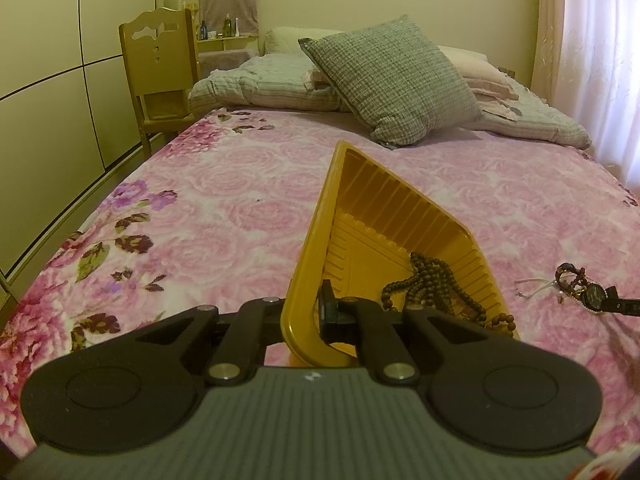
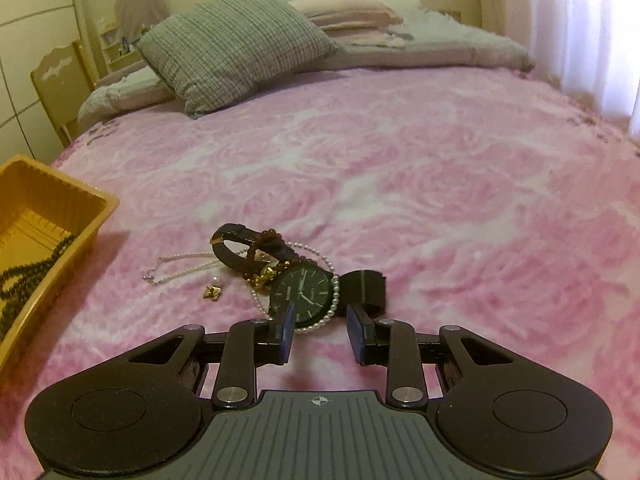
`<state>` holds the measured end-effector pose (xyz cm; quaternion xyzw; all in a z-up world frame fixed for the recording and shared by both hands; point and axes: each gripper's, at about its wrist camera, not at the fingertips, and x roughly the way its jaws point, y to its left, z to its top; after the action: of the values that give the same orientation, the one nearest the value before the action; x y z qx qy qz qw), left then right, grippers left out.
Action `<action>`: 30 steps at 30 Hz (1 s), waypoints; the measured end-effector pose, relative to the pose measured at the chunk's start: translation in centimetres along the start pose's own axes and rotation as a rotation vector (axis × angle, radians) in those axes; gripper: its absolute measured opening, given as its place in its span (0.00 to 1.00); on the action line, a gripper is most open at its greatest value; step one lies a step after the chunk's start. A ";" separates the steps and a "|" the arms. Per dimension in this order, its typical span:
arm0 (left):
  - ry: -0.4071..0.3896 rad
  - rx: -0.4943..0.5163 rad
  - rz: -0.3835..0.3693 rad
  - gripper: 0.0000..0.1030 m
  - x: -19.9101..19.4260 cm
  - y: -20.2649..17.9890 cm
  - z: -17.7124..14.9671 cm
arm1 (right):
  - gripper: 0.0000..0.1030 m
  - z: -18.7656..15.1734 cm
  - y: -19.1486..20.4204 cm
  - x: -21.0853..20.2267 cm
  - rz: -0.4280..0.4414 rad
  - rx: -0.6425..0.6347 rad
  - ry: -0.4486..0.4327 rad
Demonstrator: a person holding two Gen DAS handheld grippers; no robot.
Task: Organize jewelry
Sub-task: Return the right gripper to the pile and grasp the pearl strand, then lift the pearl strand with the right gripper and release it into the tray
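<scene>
Left gripper: we see our left gripper [image 1: 320,312] clenched on the near rim of the yellow plastic tray [image 1: 308,248], one finger inside the wall, the other hidden behind it; the tray sits tilted on the bed.
Right gripper: our right gripper [image 2: 320,330] hangs just over the jewelry pile with its jaws parted and nothing between the blue pads [image 2: 288,330]; the pads are clear of the pile.
Tray contents: a dark wooden bead strand [image 1: 432,284] lies bunched in the near corner, some beads spilling over the rim.
Jewelry pile: we find a black wristwatch [image 2: 304,290] face up on the pink floral blanket [image 2: 440,200], its strap [image 2: 366,284] curled to the right.
Around the watch: a pearl necklace [image 2: 332,304] loops about the dial, a brown bead bracelet [image 2: 264,240] rests on the far strap, and small gold pieces [image 2: 212,292] lie just left.
Tray to pile: near each other, apart.
Background: a grey checked pillow [image 2: 236,40] lies at the head of the bed, and a wooden chair [image 1: 160,68] stands beside it.
</scene>
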<state>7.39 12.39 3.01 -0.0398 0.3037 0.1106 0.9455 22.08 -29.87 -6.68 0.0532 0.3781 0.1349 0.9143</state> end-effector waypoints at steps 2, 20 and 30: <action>0.000 0.000 0.000 0.07 0.0 0.0 0.0 | 0.29 0.0 -0.4 0.5 0.007 0.035 0.007; -0.004 0.002 -0.002 0.06 0.0 0.2 0.0 | 0.02 2.4 0.5 -3.6 0.073 -0.002 -0.092; -0.006 -0.001 -0.003 0.06 0.0 0.1 0.0 | 0.02 7.7 3.9 -8.9 0.146 -0.112 -0.255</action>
<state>7.37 12.47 3.06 -0.0402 0.3007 0.1094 0.9466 20.64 -28.62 5.58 0.0461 0.2460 0.2139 0.9443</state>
